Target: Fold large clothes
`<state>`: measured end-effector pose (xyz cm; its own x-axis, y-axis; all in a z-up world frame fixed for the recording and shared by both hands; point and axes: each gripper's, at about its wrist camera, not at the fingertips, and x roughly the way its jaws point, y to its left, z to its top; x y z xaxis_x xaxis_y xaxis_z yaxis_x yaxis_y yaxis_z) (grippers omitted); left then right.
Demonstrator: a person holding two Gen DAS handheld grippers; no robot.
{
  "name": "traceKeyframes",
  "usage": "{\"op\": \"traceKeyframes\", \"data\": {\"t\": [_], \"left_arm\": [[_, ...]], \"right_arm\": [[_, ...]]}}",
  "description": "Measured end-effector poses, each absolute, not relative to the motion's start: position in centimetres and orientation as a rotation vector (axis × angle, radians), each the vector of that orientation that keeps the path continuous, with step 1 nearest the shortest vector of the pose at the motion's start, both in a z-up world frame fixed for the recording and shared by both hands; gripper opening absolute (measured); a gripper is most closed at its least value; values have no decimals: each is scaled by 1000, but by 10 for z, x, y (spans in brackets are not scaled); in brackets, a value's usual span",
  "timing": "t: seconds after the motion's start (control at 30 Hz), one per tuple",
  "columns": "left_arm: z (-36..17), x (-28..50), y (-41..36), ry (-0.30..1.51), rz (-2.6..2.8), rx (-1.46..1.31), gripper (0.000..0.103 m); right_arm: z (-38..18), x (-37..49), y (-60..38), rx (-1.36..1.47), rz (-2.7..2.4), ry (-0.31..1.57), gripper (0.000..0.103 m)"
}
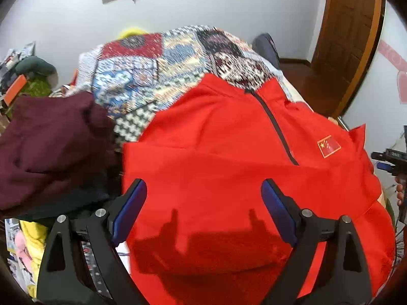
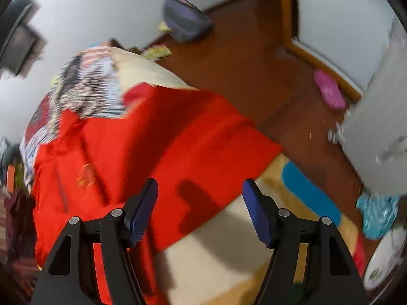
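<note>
A large red jacket with a dark zipper and a small flag patch lies spread on the bed. My left gripper is open and empty, hovering just above the jacket's lower part. In the right wrist view the same red jacket lies with one sleeve stretched toward the bed's right edge. My right gripper is open and empty above that sleeve's lower edge. The right gripper also shows at the far right of the left wrist view.
A patterned quilt covers the bed behind the jacket. A maroon garment lies heaped at the left. A cream blanket with a blue patch lies under my right gripper. Brown floor, a pink slipper and a grey bag lie beyond.
</note>
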<state>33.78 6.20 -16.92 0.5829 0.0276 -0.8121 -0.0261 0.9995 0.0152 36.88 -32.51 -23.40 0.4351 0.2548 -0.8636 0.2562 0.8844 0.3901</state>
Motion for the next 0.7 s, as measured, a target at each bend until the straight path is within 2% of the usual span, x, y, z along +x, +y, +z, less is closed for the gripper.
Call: {"op": "traceKeyframes", "data": {"t": [0.2, 0.33, 0.4, 0.47, 0.53, 0.57, 0.7], "left_arm": [[-199, 356, 51, 1004, 16, 5, 91], [-211, 362, 50, 1023, 16, -8, 91], [-214, 362, 51, 1026, 18, -14, 91], [-216, 363, 51, 1027, 21, -16, 91], [-216, 362, 52, 1028, 23, -15, 91], [-214, 361, 51, 1024, 24, -14, 91], [-204, 353, 51, 997, 31, 9, 91]], "right_arm": [[-265, 385, -339, 614, -27, 1152, 68], [-264, 392, -337, 584, -45, 1122, 63], [-261, 398, -333, 563, -47, 1107, 54], [-257, 400, -332, 542, -52, 1083, 27], [-255, 404, -330, 537, -52, 1084, 13], [-253, 406, -329, 532, -52, 1083, 10], [-232, 400, -331, 518, -52, 1035, 7]]}}
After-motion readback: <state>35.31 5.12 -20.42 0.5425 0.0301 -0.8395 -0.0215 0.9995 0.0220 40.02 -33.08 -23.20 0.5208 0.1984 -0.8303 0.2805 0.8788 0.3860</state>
